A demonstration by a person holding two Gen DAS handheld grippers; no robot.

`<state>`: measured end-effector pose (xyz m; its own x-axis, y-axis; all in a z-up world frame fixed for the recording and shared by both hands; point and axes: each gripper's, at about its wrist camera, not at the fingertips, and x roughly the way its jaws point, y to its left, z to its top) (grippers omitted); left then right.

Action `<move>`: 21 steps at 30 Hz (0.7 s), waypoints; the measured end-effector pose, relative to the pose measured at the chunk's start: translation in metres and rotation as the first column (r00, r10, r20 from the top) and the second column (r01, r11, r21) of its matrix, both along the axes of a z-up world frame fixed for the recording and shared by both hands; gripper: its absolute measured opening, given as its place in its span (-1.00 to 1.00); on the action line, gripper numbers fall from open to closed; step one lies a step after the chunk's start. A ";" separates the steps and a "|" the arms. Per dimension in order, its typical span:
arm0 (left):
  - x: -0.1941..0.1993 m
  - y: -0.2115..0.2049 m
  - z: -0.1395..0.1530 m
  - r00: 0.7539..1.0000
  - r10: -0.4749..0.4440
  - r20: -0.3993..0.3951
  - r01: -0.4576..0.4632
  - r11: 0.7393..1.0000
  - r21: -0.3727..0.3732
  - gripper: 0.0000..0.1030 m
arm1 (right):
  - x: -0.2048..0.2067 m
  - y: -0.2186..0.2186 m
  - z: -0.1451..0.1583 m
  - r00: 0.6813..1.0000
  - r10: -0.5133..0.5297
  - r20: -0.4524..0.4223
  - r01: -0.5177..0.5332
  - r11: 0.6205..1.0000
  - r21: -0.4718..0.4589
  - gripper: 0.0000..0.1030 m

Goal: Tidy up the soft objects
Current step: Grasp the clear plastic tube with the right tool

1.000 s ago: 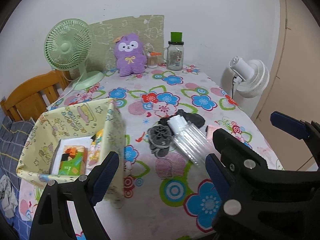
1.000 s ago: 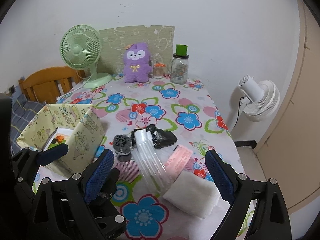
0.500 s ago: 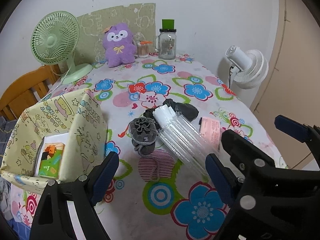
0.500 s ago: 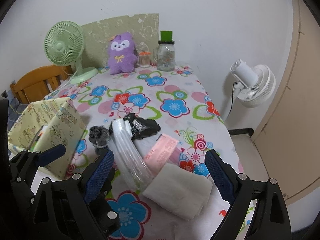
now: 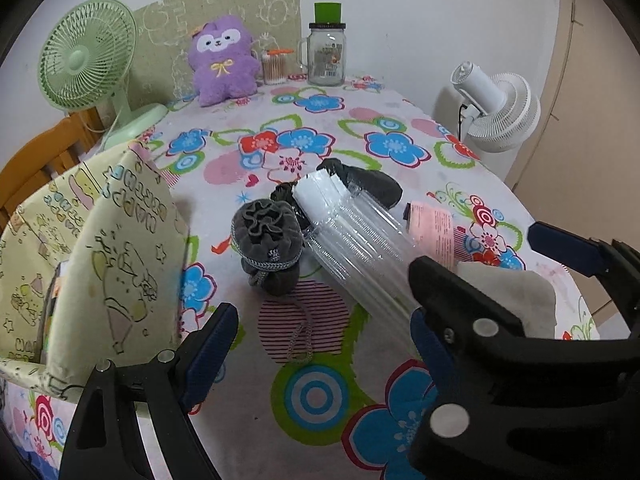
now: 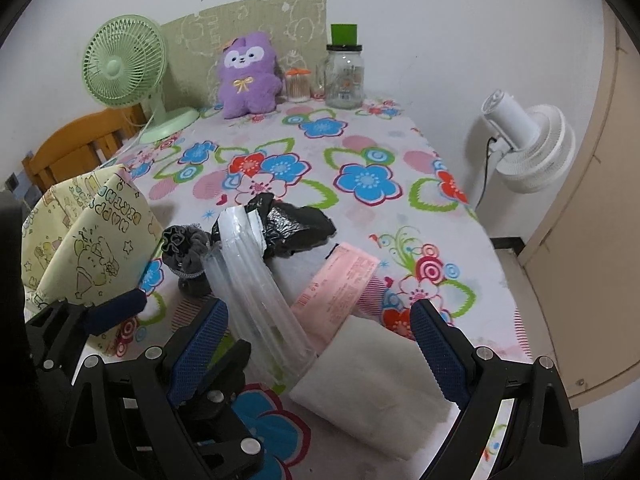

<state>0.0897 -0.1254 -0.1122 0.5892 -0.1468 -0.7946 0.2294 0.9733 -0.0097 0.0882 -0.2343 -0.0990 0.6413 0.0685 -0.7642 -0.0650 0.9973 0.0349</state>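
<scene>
Both grippers, left gripper (image 5: pixel 320 344) and right gripper (image 6: pixel 320 344), are wide and hold nothing; the clear plastic sleeve (image 6: pixel 256 300) just ahead can slip when pinched.

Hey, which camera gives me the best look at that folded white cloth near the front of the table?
The right wrist view: the white cloth lies nearly whole between the open right gripper fingers. In the left wrist view, the right gripper's black body hides most of it, leaving only a corner visible.

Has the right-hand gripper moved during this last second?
Yes. The right gripper has come forward and down over the table: the white folded cloth now fills more of its view, between its open jaws.
</scene>
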 end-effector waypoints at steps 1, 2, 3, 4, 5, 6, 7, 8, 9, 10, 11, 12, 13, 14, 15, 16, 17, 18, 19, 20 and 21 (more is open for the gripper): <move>0.001 0.001 -0.001 1.000 0.001 -0.004 -0.001 1.000 -0.002 0.74 | 0.001 0.001 -0.001 1.000 0.007 0.000 -0.007 1.000 0.003 0.82; 0.001 0.001 -0.002 1.000 0.006 -0.005 -0.006 1.000 0.002 0.74 | 0.002 0.002 -0.003 1.000 0.016 -0.001 -0.016 1.000 0.002 0.81; 0.002 0.002 -0.003 1.000 0.011 -0.001 -0.011 1.000 0.008 0.74 | 0.004 0.003 -0.004 1.000 0.025 0.000 -0.025 1.000 0.000 0.78; 0.003 0.002 -0.003 1.000 0.014 -0.002 -0.014 1.000 0.013 0.74 | 0.006 0.005 -0.007 0.999 0.034 -0.002 -0.034 0.999 -0.003 0.76; 0.004 0.002 -0.004 1.000 0.012 -0.006 -0.012 1.000 0.013 0.74 | 0.007 0.006 -0.008 0.999 0.039 -0.003 -0.039 0.999 0.003 0.72; 0.004 0.002 -0.005 1.000 0.008 -0.009 -0.008 1.000 0.009 0.74 | 0.009 0.007 -0.010 0.999 0.047 -0.010 -0.047 0.999 0.014 0.67; 0.005 0.002 -0.005 1.000 0.009 -0.012 -0.009 1.000 0.009 0.74 | 0.012 0.007 -0.013 0.999 0.052 -0.016 -0.052 0.998 0.022 0.64; 0.006 0.002 -0.007 1.000 0.009 -0.015 -0.009 1.000 0.013 0.74 | 0.014 0.008 -0.015 0.998 0.060 -0.023 -0.059 0.998 0.032 0.55; 0.007 0.001 -0.008 1.000 0.008 -0.016 -0.007 1.000 0.016 0.74 | 0.015 0.008 -0.018 0.997 0.068 -0.030 -0.067 0.997 0.044 0.42; 0.008 0.001 -0.009 1.000 0.007 -0.016 -0.006 1.000 0.022 0.74 | 0.017 0.009 -0.020 0.997 0.074 -0.037 -0.072 0.996 0.055 0.34; 0.009 0.001 -0.010 1.000 0.005 -0.018 -0.005 1.000 0.025 0.74 | 0.019 0.008 -0.023 0.995 0.087 -0.049 -0.083 0.993 0.079 0.14; 0.009 0.001 -0.011 1.000 0.005 -0.021 -0.004 1.000 0.026 0.74 | 0.020 0.008 -0.025 0.993 0.099 -0.059 -0.093 0.991 0.099 0.01; 0.011 0.001 -0.012 1.000 0.004 -0.027 -0.003 1.000 0.027 0.74 | 0.021 0.008 -0.027 0.992 0.111 -0.066 -0.103 0.988 0.118 -0.07; 0.011 0.001 -0.013 1.000 0.002 -0.028 -0.001 1.000 0.030 0.74 | 0.021 0.008 -0.028 0.990 0.121 -0.070 -0.112 0.985 0.128 -0.28; 0.011 0.001 -0.013 1.000 0.000 -0.025 0.001 1.000 0.030 0.74 | 0.021 0.008 -0.028 0.989 0.130 -0.068 -0.120 0.984 0.132 -0.45; 0.012 0.001 -0.013 1.000 0.000 -0.026 0.001 1.000 0.031 0.74 | 0.021 0.009 -0.027 0.989 0.131 -0.068 -0.122 0.984 0.129 -0.49; 0.012 0.001 -0.013 1.000 -0.001 -0.030 0.002 0.999 0.032 0.74 | 0.021 0.010 -0.025 0.990 0.126 -0.062 -0.119 0.987 0.113 -0.57; 0.012 0.001 -0.013 1.000 -0.004 -0.030 0.005 1.000 0.030 0.74 | 0.018 0.011 -0.022 0.991 0.125 -0.043 -0.121 0.988 0.097 -0.66; 0.012 0.002 -0.013 1.000 -0.004 -0.027 0.005 1.000 0.029 0.74 | 0.017 0.012 -0.020 0.992 0.122 -0.030 -0.119 0.989 0.086 -0.68; 0.013 0.002 -0.013 1.000 -0.003 -0.028 0.003 1.000 0.030 0.74 | 0.015 0.011 -0.017 0.993 0.115 -0.016 -0.113 0.990 0.082 -0.71; 0.014 0.001 -0.014 1.000 -0.003 -0.031 0.004 0.999 0.032 0.74 | 0.013 0.010 -0.015 0.994 0.110 -0.007 -0.109 0.990 0.089 -0.73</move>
